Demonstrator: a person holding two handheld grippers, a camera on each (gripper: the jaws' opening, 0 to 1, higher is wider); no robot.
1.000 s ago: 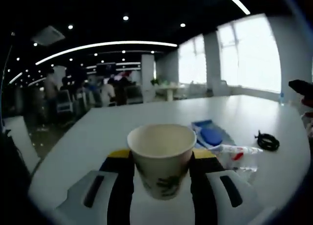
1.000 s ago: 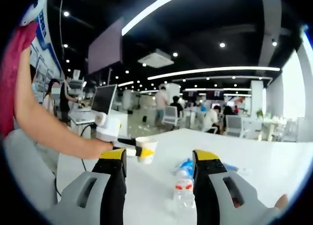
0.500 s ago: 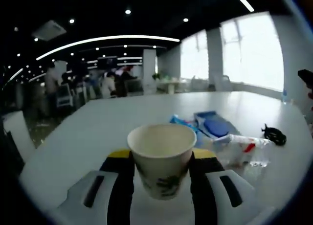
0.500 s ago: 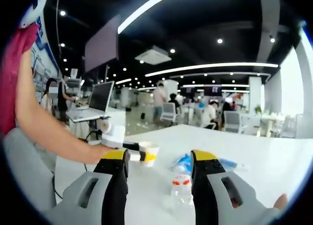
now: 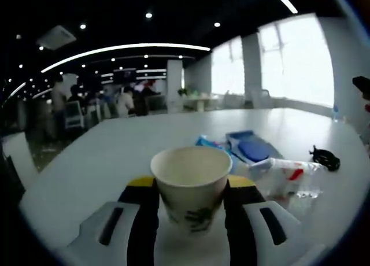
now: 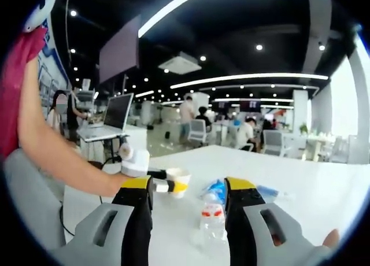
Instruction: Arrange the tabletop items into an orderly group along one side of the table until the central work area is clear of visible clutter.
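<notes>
Grey tongs (image 6: 188, 188) with black inner jaws, yellow tips, red short sleeve (image 6: 13, 92)

In my left gripper view the paper cup (image 5: 191, 188) hides its own base and the table just behind it, and its dark print is too blurred to read. The plastic bottle (image 5: 285, 177) label is only a red smear. In my right gripper view the bottle's lower body blurs between my jaws.
</notes>
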